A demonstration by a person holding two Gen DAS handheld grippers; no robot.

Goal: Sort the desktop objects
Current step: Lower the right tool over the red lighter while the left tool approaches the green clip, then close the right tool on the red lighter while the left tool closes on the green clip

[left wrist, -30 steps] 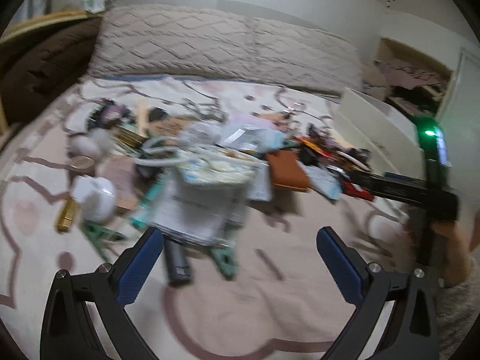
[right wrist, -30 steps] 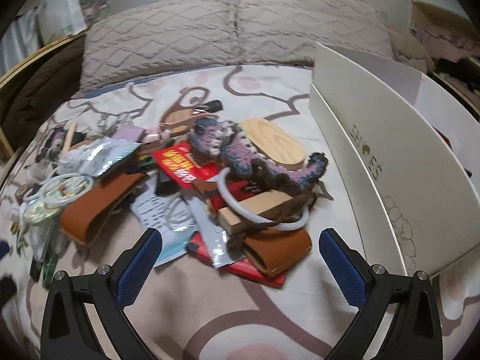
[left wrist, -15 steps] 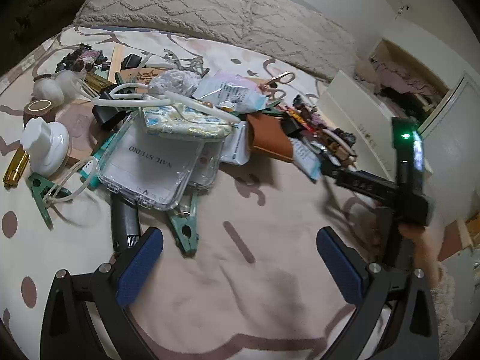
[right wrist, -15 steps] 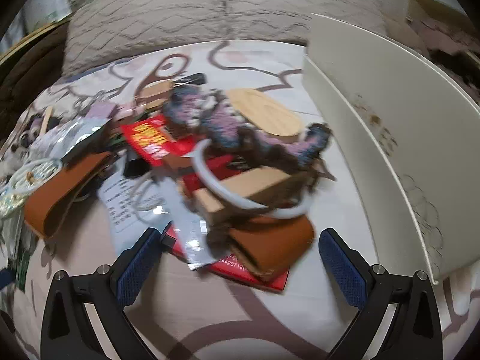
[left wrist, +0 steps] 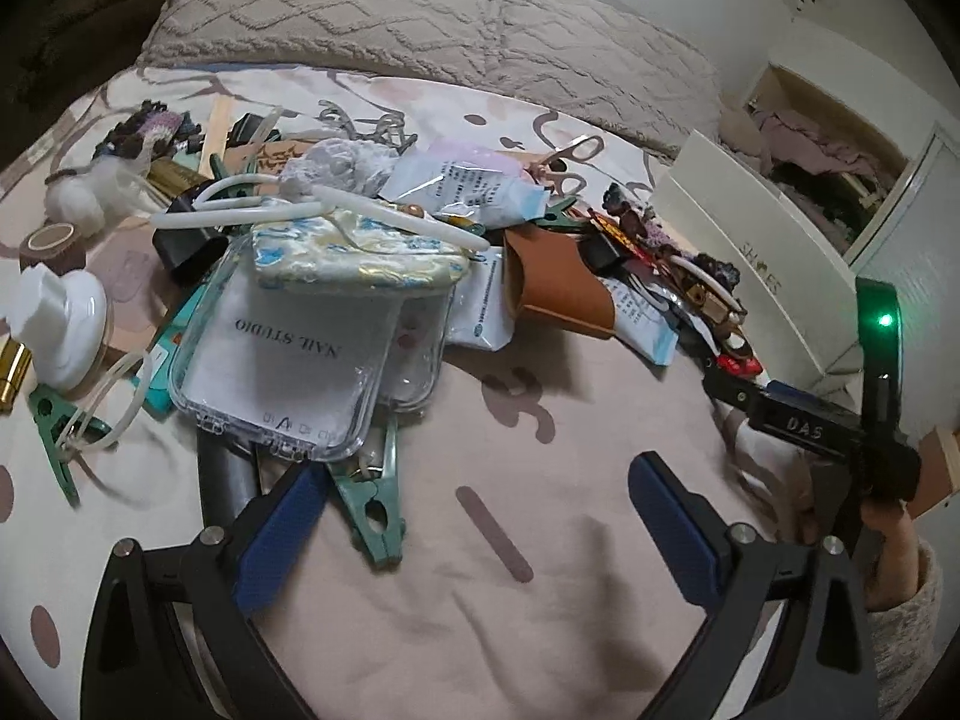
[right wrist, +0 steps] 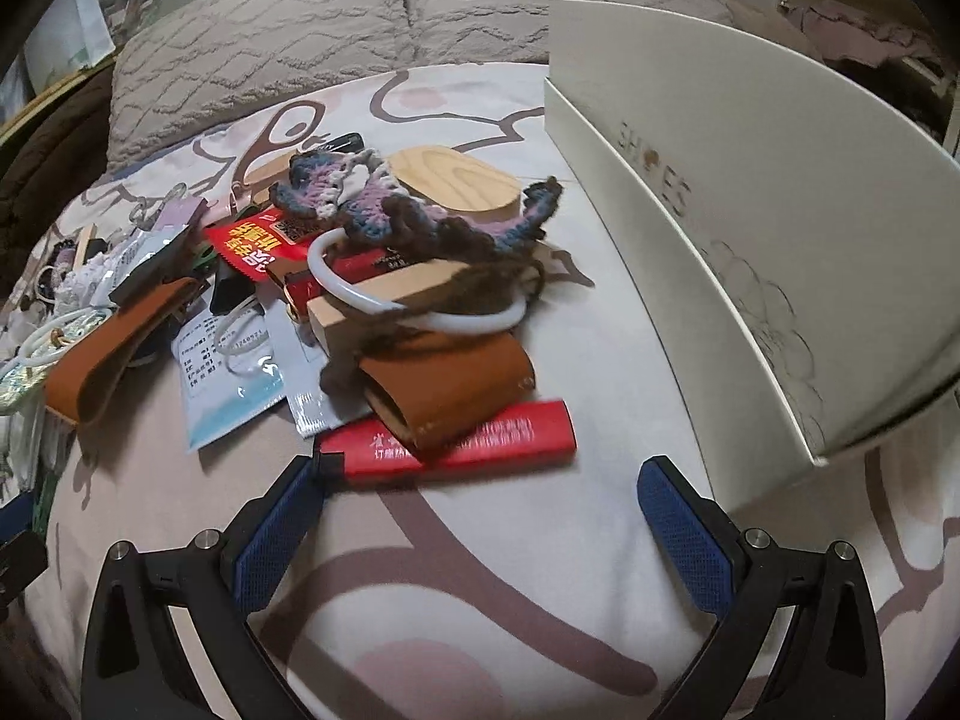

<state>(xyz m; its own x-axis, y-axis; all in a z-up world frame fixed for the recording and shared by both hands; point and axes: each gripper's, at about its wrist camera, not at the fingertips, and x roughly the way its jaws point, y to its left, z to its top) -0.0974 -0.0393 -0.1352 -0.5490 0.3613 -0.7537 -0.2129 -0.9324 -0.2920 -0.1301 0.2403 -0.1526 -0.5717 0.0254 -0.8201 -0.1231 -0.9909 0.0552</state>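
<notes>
well, green clip [left wrist: 372, 516] by l gripper [left wrist: 474, 516]

Glossy clear plastic case [left wrist: 288, 354], smooth tan leather sleeve [right wrist: 450, 384], matt wooden oval lid [right wrist: 456, 186] (grain showing), rough knitted grey pillow [left wrist: 420, 18].

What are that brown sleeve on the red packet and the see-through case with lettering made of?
The brown sleeve looks like matte leather or imitation leather: folded sheet, stitched edge. The clear case looks like hard glossy plastic: transparent, moulded rim, small clasps. The red packet seems shiny printed foil or film.
</notes>
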